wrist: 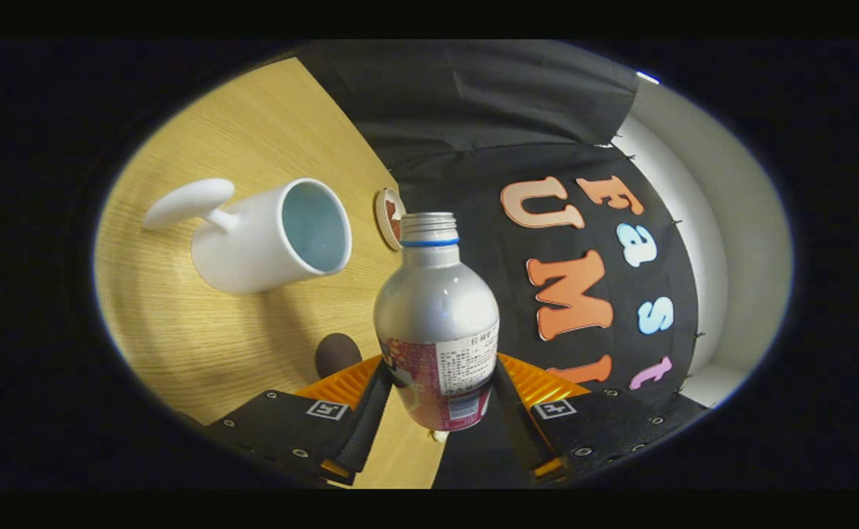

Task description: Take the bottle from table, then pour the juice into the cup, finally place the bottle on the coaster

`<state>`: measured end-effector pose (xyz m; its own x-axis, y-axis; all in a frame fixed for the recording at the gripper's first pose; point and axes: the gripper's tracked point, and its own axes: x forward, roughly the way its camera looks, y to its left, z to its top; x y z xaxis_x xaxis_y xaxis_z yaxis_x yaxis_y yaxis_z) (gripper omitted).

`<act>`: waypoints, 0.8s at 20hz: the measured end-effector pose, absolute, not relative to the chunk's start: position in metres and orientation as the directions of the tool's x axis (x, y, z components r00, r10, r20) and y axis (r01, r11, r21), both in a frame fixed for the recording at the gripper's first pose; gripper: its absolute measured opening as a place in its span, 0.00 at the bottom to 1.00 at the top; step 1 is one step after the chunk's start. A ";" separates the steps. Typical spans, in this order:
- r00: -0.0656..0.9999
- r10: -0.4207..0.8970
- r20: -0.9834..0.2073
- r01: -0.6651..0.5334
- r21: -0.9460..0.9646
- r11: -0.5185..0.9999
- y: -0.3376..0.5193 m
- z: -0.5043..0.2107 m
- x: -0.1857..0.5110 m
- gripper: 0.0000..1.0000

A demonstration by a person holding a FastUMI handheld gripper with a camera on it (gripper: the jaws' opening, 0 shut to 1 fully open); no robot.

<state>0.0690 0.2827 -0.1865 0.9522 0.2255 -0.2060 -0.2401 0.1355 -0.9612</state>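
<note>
A silver bottle (436, 323) with a red label and an uncapped threaded neck sits between my fingers, and my gripper (438, 400) is shut on its lower body. The whole view is rolled, so the wooden table (253, 125) slants steeply. A white cup (271, 235) with a curved handle stands on the table beyond the fingers; its pale blue inside looks empty. The bottle's mouth is level with the cup's rim but apart from it. A round coaster (389, 218) lies on the table just behind the bottle's neck, partly hidden by it.
A small dark round thing (337, 354) lies on the table beside the bottle's body, near one finger. The table's far edge meets the black booth cloth (488, 103). A pale wall (723, 242) rises past the cloth.
</note>
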 end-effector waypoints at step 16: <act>0.963 0.226 -0.149 -0.136 -0.988 -0.071 0.278 -0.177 0.087 0.76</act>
<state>0.0866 0.2781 -0.1766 0.9626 0.2262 -0.1493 -0.1364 -0.0714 -0.9881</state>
